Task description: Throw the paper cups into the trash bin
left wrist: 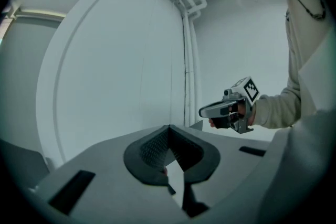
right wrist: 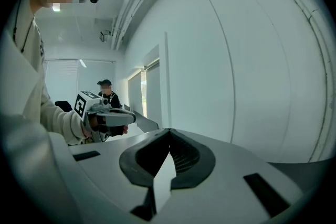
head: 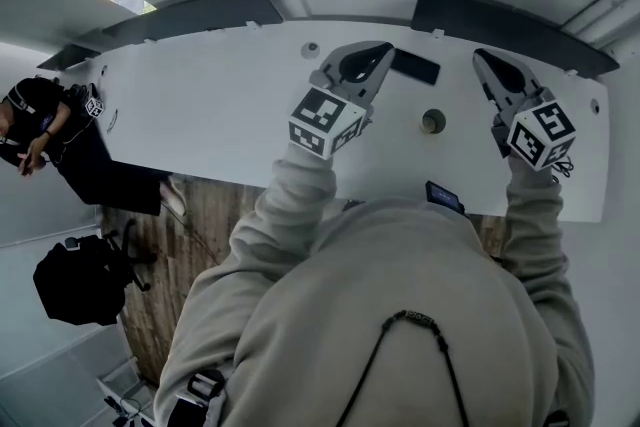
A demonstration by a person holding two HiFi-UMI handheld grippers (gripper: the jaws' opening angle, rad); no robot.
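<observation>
My left gripper (head: 385, 46) hangs over the white table (head: 200, 105), shut with nothing in it. In the left gripper view its ribbed pads meet at the tip (left wrist: 168, 126). My right gripper (head: 480, 53) is held a little to the right, also shut and empty, with its tips touching (right wrist: 169, 130). Each gripper shows in the other's view, the right one (left wrist: 202, 111) and the left one (right wrist: 131, 118). A small round tan thing (head: 432, 121) sits on the table between the two grippers; I cannot tell whether it is a paper cup or a hole. I see no trash bin.
A flat black object (head: 415, 67) lies on the table between the grippers. A dark device (head: 445, 197) shows at the near edge. Dark panels (head: 510, 25) run behind the table, with a white wall beyond. A person (head: 40, 120) and a black chair (head: 80, 280) are at the left.
</observation>
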